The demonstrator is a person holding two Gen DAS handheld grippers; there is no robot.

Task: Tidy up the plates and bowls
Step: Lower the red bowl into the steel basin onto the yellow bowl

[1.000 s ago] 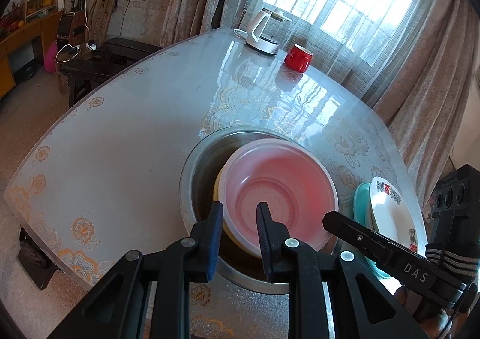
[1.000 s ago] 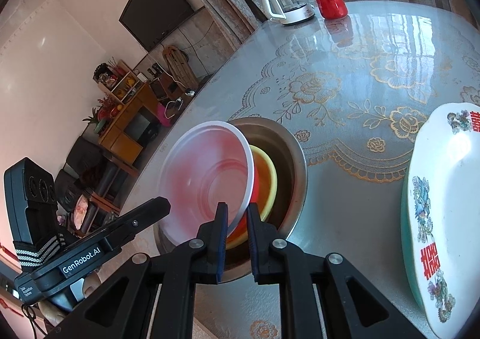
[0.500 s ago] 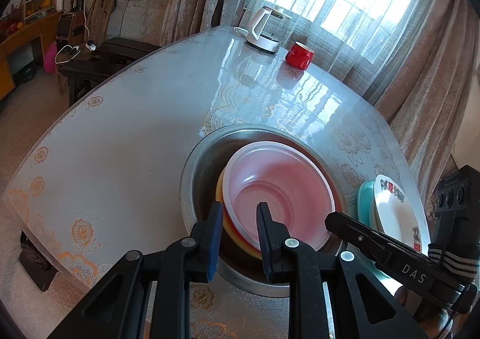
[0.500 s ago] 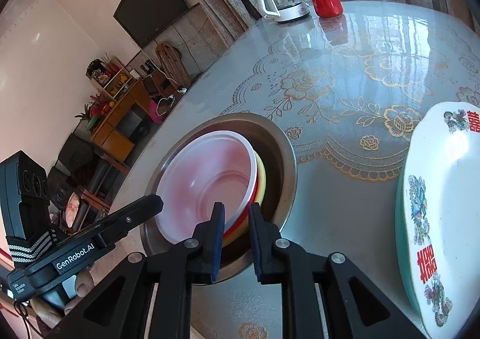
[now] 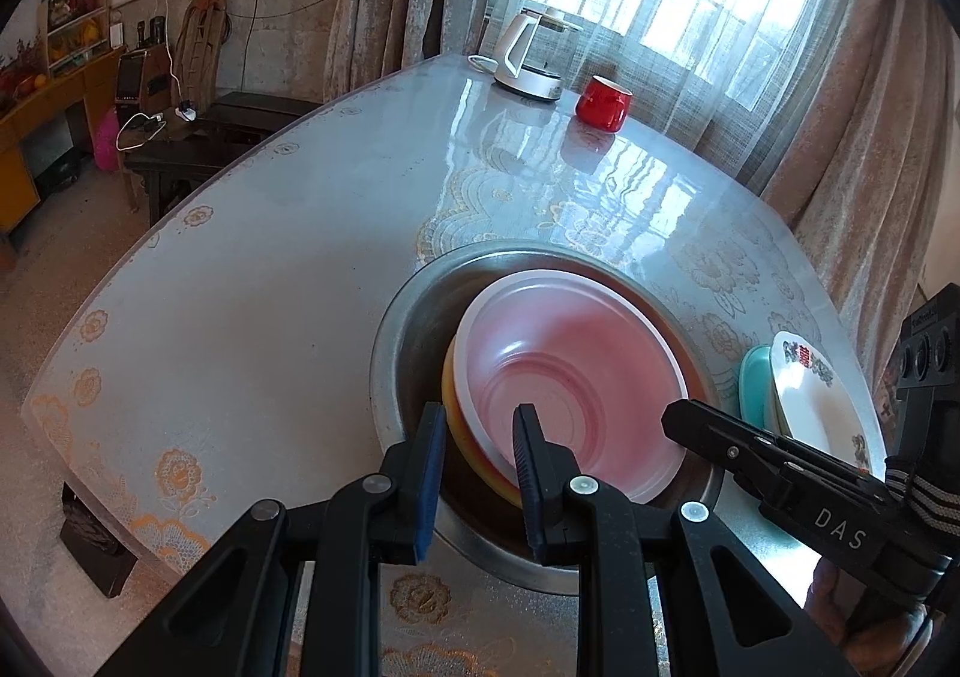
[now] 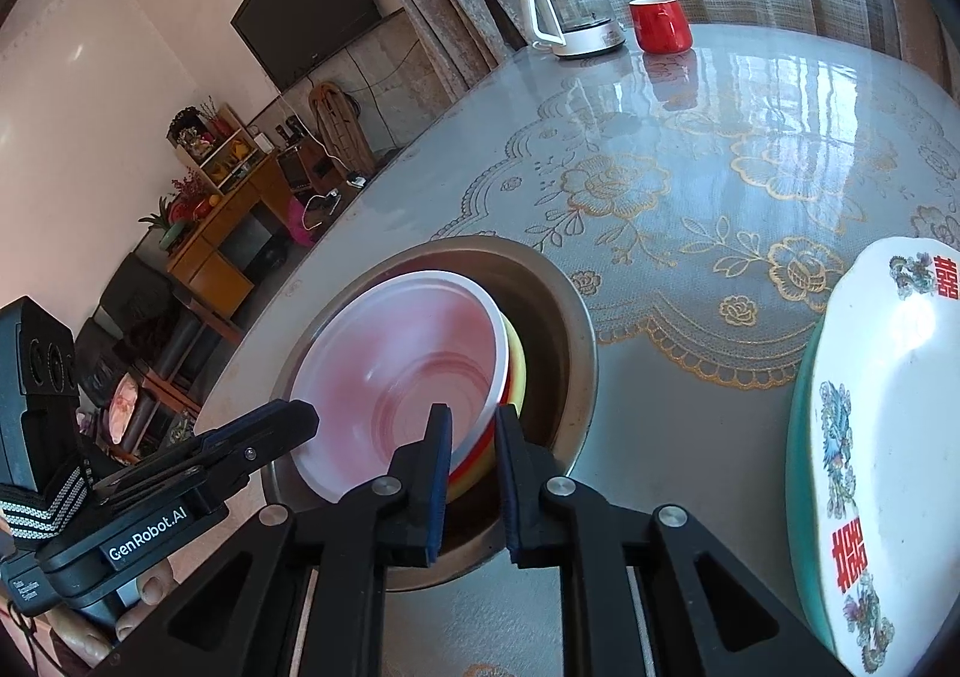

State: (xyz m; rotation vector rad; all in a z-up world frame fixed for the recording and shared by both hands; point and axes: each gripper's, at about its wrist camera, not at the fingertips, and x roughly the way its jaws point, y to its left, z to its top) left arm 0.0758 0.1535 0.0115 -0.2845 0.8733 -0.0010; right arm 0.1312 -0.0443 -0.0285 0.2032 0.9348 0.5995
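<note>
L tongs (image 5: pixel 478 455) & R tongs (image 6: pixel 472 452) both clamp rim of translucent pink plastic bowl (image 5: pixel 570 377), on opposite sides. Bowl sits nested on yellow bowl (image 6: pixel 517 371) inside steel basin (image 5: pixel 396 341) on glass-topped surface (image 5: pixel 270 257); white patterned plate (image 6: pixel 888 437) on teal plate (image 5: pixel 753 383) just beside basin.

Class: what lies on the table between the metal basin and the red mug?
Nothing: between the metal basin and the red mug lies only bare patterned table, clearest in the right wrist view.
</note>
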